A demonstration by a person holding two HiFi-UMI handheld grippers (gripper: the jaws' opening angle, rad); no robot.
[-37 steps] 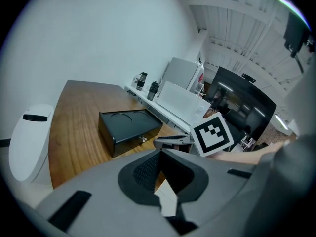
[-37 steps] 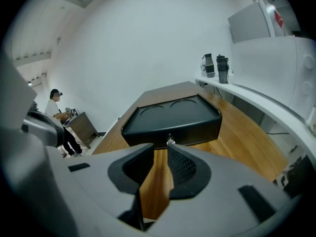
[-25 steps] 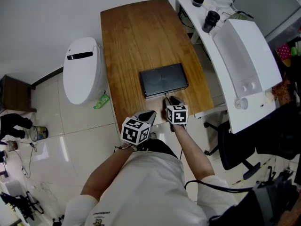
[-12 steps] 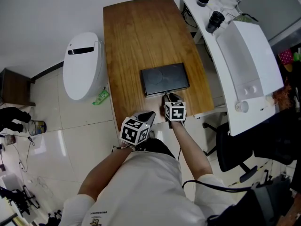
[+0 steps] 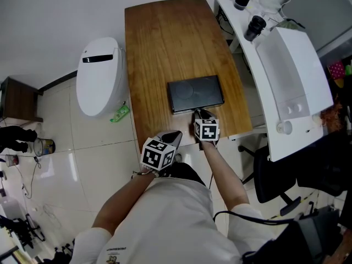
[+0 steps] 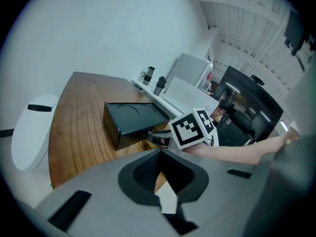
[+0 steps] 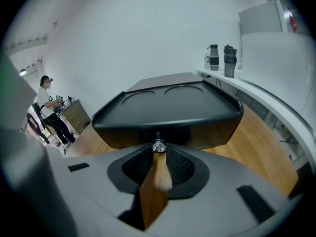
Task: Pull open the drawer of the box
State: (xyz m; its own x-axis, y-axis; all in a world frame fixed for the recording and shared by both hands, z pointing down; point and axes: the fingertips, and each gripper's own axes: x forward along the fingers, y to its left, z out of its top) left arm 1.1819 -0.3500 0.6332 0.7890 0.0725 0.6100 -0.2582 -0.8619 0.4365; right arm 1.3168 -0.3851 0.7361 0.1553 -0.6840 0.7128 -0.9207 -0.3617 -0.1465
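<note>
A long wooden table point(image 5: 159, 48) runs away from the person, with a white counter point(image 5: 291, 76) along its right side and a white, toilet-shaped unit point(image 5: 99, 76) on the tiled floor to its left. The black box point(image 5: 195, 93) lies flat on the near half of the table, toward the right edge, with two shallow circles pressed into its top. Its drawer front point(image 7: 197, 132) faces the person and sits tucked under the lip of the top, with no part drawn out.

The right gripper point(image 5: 197, 113) is angled down against the middle of that front. Its jaws stand narrowly apart and have just been closing, with the small faceted knob point(image 7: 158, 145) between their tips; they flank it closely, but no firm clamp on it shows. The left gripper point(image 5: 175, 133) hangs at the near edge of the table, just left of the right one and clear of the box. Its jaws are drawn together at the tips, with only a thin wedge of gap behind them and nothing in it. Two dark bottles point(image 5: 256, 26) stand at the far end of the counter
</note>
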